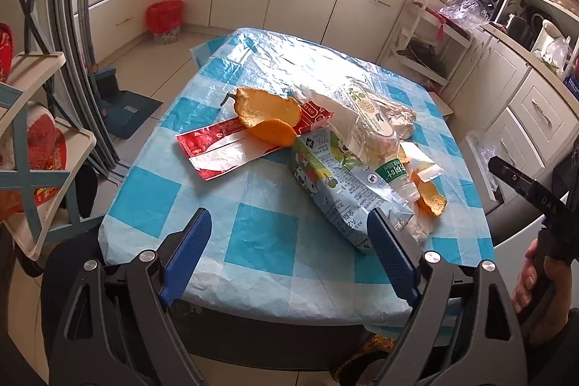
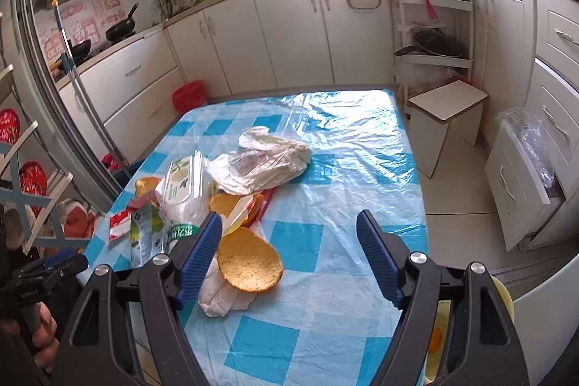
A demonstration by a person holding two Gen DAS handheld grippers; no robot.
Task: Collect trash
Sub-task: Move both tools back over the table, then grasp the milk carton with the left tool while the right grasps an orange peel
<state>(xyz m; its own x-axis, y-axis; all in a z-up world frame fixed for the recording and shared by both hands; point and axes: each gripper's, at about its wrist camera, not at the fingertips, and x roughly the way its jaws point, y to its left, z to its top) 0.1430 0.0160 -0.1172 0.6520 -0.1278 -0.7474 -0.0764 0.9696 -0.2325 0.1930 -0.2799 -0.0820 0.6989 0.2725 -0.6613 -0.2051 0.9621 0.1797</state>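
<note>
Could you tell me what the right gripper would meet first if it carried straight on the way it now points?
Probably the bare checked tablecloth: the right gripper is open and aims at the cloth just right of the orange peel, which lies by its left finger. Depth is hard to judge through the fisheye.

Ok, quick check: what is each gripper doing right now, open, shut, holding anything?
Left gripper: open, empty, above the table's near edge.
Right gripper: open, holding nothing, an orange peel on the table below it.

Your left gripper [image 1: 289, 234] tilts downward, jaws spread wide and holding nothing. Your right gripper [image 2: 289, 237] also angles down, jaws apart and empty. Your hands [image 1: 535, 281] grip both handles.
</note>
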